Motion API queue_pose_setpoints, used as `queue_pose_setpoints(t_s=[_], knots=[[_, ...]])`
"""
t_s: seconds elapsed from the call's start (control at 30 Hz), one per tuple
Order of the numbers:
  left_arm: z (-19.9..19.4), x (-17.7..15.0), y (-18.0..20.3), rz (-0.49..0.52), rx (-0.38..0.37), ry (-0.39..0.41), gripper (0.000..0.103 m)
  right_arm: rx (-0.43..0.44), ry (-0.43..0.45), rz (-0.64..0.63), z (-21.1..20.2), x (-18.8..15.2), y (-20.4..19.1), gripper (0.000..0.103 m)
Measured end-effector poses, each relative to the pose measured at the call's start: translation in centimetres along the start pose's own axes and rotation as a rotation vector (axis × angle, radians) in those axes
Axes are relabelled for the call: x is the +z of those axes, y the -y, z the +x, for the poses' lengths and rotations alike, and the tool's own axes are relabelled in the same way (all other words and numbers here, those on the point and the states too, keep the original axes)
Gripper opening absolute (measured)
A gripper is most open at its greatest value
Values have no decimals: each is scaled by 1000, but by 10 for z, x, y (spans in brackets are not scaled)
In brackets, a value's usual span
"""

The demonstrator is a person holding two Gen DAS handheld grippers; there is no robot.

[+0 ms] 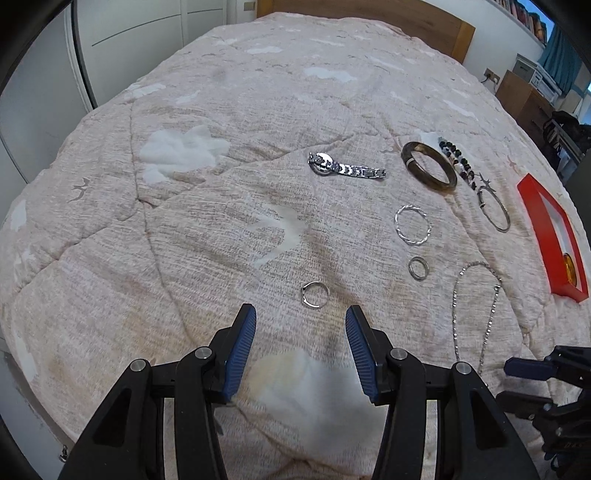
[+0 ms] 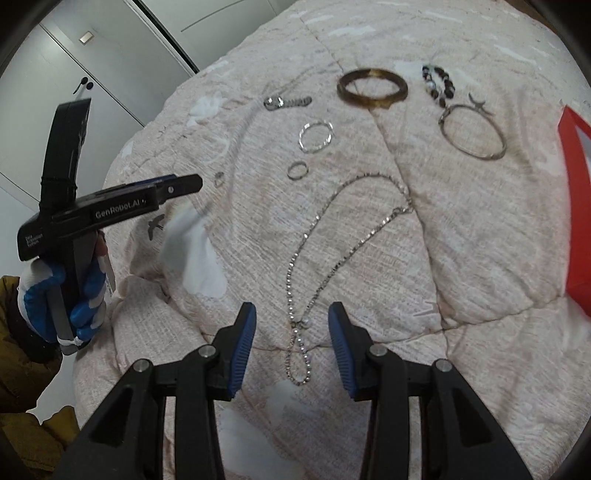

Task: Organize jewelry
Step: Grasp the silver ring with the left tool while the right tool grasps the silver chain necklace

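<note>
Jewelry lies on a pink quilted bedspread point(image 1: 221, 221). My left gripper point(image 1: 301, 319) is open and empty, just short of a small silver ring point(image 1: 314, 294). My right gripper point(image 2: 291, 317) is open, its jaws either side of the near loop of a silver chain necklace point(image 2: 321, 254), above it. Farther off lie a second ring point(image 1: 418, 267), a twisted silver hoop point(image 1: 413, 224), a silver watch point(image 1: 343, 168), a brown bangle point(image 1: 430, 166), a dark bead bracelet point(image 1: 456, 158) and a thin silver bangle point(image 1: 494, 208). A red jewelry box point(image 1: 550, 236) stands open at the right.
White wardrobe doors point(image 1: 40, 96) stand to the left of the bed and a wooden headboard point(image 1: 369, 14) at its far end. A dresser and shelves point(image 1: 532, 92) are at the far right. The left gripper held by a gloved hand point(image 2: 55, 280) shows in the right wrist view.
</note>
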State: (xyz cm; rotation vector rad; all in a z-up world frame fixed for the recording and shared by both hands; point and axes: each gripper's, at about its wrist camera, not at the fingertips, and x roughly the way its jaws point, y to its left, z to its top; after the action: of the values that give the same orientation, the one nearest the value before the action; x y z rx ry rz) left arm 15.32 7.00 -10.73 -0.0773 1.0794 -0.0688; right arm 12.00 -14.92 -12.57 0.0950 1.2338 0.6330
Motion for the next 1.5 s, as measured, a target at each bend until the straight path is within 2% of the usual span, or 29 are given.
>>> queue_pose_setpoints(t_s=[0.33,0.67,0.77,0.83,0.93,1.17,1.5], knots=[[33,6,-4,-11,-12,-42,50,24,-70,-1,35,5,7,39],[43,4,2,19,-22,-53,36,30,-87,-44,53,16,2,38],[44,4,6,33,-16,-60,30,22,-91,-56,57,17,0,27],[47,5,12,41,-19,-62,21,27,-93,-43,60,18,2,10],[46,4,17,47,-24,-59,19,49,-91,-25,58,16,7,5],[31,-2,7,15,-61,-41,19,68,-60,-34,40,8,6,5],[1,-5,-6,-3,-71,1,19,76,8,-57,2,0,-8,5]])
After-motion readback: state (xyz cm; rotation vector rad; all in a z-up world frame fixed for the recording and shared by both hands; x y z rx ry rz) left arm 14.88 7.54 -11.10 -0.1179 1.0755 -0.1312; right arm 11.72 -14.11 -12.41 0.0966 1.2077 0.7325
